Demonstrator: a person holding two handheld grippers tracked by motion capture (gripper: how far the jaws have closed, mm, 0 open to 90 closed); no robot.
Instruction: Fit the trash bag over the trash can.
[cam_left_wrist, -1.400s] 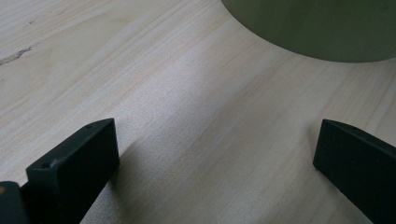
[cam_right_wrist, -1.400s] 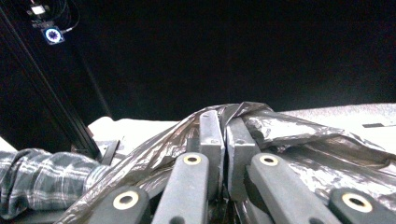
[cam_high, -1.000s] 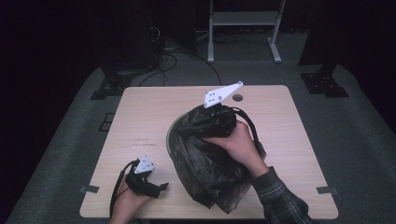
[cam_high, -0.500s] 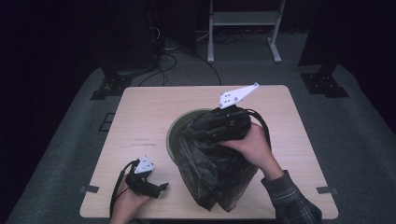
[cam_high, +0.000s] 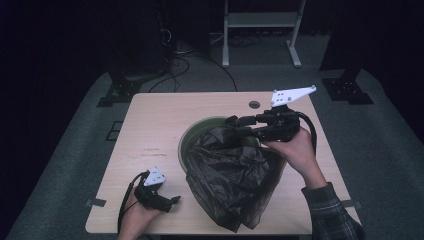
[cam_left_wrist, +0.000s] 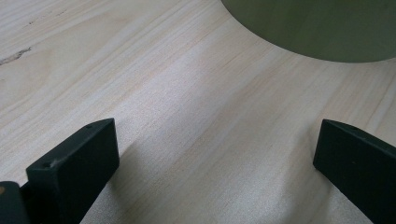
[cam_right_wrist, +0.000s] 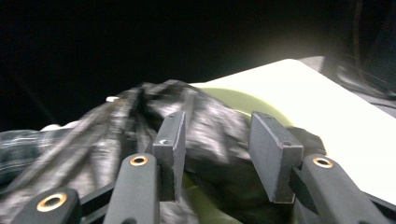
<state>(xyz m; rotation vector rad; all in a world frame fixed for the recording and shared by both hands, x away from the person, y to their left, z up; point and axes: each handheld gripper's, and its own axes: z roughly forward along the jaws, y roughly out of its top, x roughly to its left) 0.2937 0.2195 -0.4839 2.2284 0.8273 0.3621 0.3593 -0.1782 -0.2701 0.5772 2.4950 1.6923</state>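
A black bag (cam_high: 232, 180) is draped in and over a green bin (cam_high: 187, 137) that stands near the middle of the tabletop (cam_high: 150, 120). Most of the bag spills over the bin's near side and reaches toward the near edge of the tabletop, while the far left arc of the bin's rim stays bare.

The right gripper (cam_high: 235, 126) is held level above the far part of the bin, its jaws pointing to the left over the bag's top edge. Its jaws have just been opening. In the right gripper view the right gripper (cam_right_wrist: 217, 154) has its 2 pads parted, with crumpled bag (cam_right_wrist: 210, 126) behind and below the gap; the blur hides whether any plastic touches a pad, so it reads as released.

The left gripper (cam_high: 172, 201) rests on the tabletop at the near left corner, well apart from the bin. In the left gripper view its jaws stand wide apart over bare wood (cam_left_wrist: 201, 121), grasping nothing, with the bin's green wall (cam_left_wrist: 317, 28) ahead.
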